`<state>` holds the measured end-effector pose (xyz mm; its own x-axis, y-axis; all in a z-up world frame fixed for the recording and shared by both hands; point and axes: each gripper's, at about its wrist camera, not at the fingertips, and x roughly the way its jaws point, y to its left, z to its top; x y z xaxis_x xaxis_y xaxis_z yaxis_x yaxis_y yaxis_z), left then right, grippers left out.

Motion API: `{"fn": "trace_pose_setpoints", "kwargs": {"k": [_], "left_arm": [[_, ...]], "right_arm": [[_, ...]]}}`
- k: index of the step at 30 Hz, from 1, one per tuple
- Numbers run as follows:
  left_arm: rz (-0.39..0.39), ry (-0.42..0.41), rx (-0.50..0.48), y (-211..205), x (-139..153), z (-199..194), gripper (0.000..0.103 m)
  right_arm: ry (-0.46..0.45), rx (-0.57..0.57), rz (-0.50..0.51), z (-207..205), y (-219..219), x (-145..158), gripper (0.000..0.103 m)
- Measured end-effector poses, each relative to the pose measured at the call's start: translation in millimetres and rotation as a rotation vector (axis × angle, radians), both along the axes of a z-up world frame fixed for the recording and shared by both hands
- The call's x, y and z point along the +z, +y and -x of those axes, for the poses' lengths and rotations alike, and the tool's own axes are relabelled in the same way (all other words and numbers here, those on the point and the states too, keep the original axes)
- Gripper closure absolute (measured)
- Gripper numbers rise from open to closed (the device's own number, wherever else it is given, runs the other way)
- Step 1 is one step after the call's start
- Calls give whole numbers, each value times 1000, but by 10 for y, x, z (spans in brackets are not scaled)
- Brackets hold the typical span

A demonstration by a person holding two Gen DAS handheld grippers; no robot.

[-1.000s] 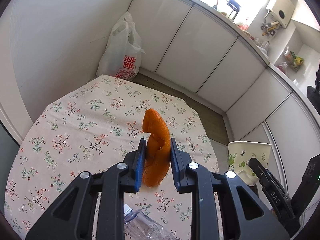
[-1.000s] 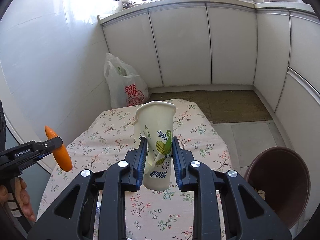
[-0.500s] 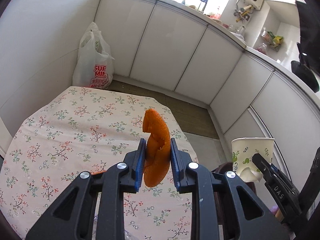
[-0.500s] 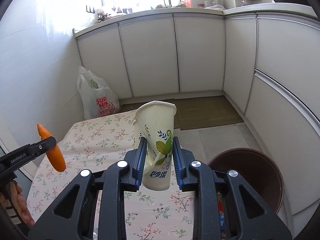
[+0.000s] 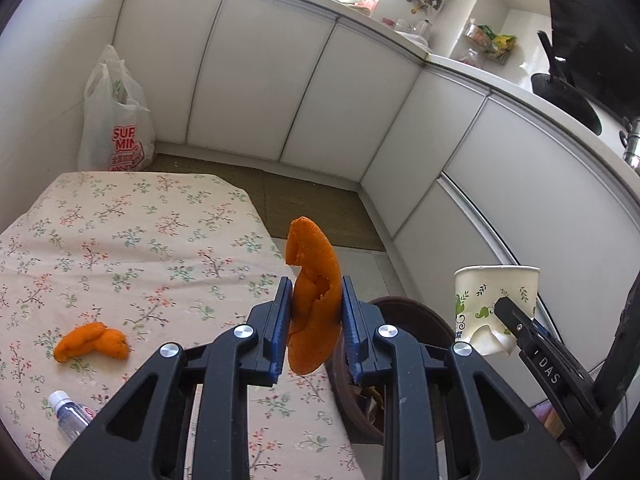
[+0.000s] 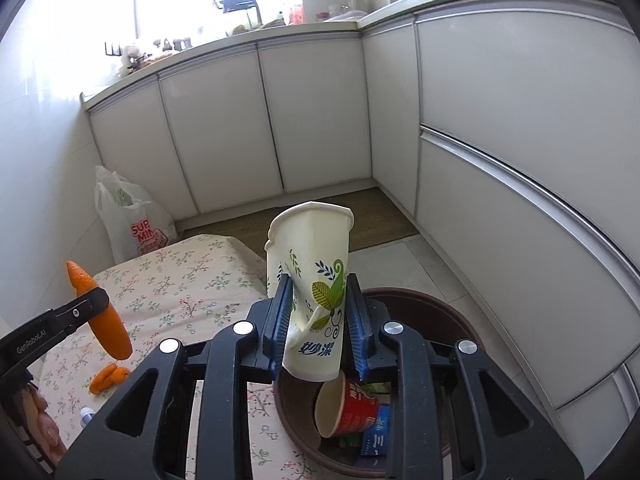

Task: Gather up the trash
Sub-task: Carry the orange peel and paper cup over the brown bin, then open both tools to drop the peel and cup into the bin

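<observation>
— Between the left gripper's point(image 5: 315, 316) blue fingers point(image 5: 281, 320), what is pinched?

— A curled strip of orange peel point(image 5: 312, 300), held on edge by its middle so both ends stick out free. That should let it fall cleanly once the fingers spread. It hangs past the tabletop's near-right edge, just short of the brown bin's point(image 5: 416, 320) rim.

— And the right gripper point(image 6: 318, 320)?

— Its fingers point(image 6: 280, 320) press on a crumpled paper cup point(image 6: 312, 288), mouth up, squeezed at the lower body where the wall has already creased. The cup sits above the bin's point(image 6: 436, 312) near rim, which is why I judge both loads are being carried to it.

— Room to drop?

— Fair. The bin stands on the floor against the tabletop's point(image 6: 192, 280) right edge, already holding a red cup point(image 6: 344, 408) and wrappers, with the cabinet fronts well apart beyond it. The two grippers are side by side, so they could crowd one another over the opening.

— Anything left behind?

— A second peel point(image 5: 92, 346) near the tabletop's front-left part, and a plastic bottle point(image 5: 70, 416) at its front edge.
</observation>
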<state>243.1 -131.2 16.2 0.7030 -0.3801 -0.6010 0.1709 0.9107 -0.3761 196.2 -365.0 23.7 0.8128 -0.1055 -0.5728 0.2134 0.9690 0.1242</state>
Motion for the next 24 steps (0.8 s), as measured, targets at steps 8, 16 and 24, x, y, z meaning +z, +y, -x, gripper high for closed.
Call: {"fn": "trace_pose_setpoints", "kwargs": {"k": [8,16,24], "left_arm": [[-23,13,-100,-697,-34,15,78],[-49,34,-178,-1185,-133,0,77],[-49,65,-215,-1456,-238,-43,77]], "right_arm": [[32,-87,-35,102,-504,-94,77],[63,-144,-65,145,-778,-221,76],[77,-174,-84,155,-930,-294,76]]}}
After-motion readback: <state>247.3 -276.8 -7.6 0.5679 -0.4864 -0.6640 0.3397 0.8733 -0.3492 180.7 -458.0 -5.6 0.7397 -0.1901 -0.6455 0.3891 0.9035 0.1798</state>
